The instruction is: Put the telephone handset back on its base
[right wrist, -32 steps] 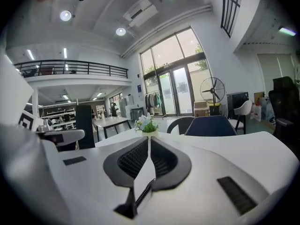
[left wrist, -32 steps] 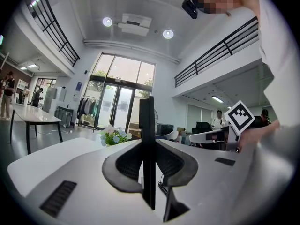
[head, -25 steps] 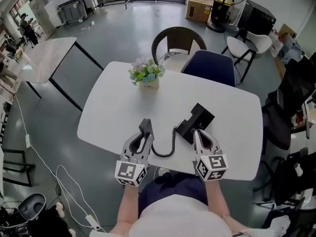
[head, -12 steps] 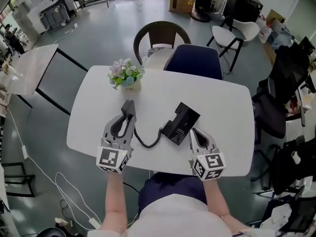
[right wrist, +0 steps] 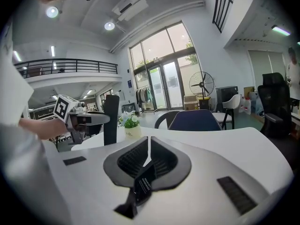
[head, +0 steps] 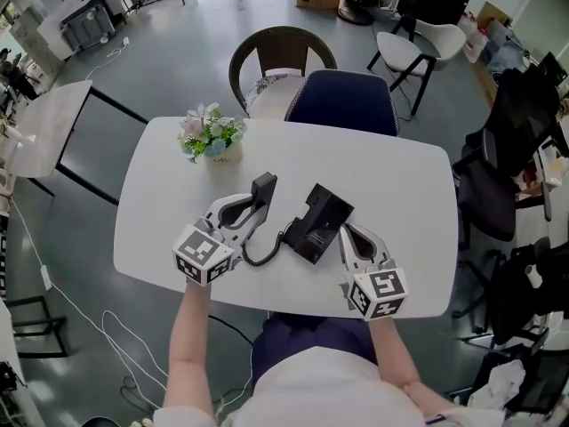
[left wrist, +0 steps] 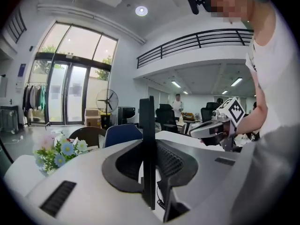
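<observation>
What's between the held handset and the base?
Head view: only a bare strip of table separates handset and base; the coiled cord loops nearer the person, outside that gap.

Flower pot (head: 211,139) on white table (head: 404,185); blue chair (head: 347,103) behind.

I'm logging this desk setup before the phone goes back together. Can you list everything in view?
table: one, white, centre
flowers: one pot, pastel, table's far-left corner
base: one, black, mid-table
handset: one, black, held off the base
cord: one, black coil, between base and handset
wicker chair: one, brown, beyond table
blue chair: one, beside it
white chair: one, farther right
left gripper: grey, shut on handset
right gripper: grey, jaws together, by base's near-right edge
</observation>
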`<state>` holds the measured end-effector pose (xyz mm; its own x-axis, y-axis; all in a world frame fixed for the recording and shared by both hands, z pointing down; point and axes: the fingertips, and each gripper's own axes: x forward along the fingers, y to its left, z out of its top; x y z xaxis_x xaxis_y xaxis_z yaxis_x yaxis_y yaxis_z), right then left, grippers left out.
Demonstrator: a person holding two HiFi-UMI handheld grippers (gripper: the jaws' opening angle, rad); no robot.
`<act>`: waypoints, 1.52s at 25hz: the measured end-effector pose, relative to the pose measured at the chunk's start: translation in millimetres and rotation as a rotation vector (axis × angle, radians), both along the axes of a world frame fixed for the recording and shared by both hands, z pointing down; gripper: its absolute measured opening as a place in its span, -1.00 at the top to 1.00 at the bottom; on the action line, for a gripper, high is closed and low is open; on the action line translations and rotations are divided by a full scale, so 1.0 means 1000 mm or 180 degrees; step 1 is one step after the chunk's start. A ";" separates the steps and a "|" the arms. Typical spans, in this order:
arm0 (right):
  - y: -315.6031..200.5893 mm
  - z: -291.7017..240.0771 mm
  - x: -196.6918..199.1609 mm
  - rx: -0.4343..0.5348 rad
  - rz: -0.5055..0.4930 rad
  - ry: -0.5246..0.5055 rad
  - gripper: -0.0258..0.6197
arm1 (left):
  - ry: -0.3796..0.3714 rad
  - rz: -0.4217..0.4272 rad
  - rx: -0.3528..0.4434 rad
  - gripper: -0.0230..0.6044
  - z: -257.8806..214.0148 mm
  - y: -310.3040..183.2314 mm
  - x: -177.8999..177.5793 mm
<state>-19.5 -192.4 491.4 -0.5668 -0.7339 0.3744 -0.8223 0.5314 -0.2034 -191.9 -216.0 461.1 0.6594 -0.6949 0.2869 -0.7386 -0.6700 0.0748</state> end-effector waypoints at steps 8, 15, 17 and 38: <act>-0.009 0.011 0.008 -0.0108 0.0053 0.0013 0.79 | -0.0016 0.0487 -0.0715 0.66 0.041 -0.017 0.027; -0.014 0.020 0.022 -0.0187 0.0183 0.0032 0.79 | 0.0238 0.1072 -0.1495 0.66 0.070 -0.003 0.056; -0.016 0.022 0.024 -0.0208 0.0214 0.0036 0.79 | 0.0393 0.1182 -0.1742 0.66 0.077 0.000 0.062; -0.023 0.045 0.030 -0.0432 0.0327 0.0133 0.79 | 0.0613 0.1631 -0.2470 0.66 0.132 -0.017 0.094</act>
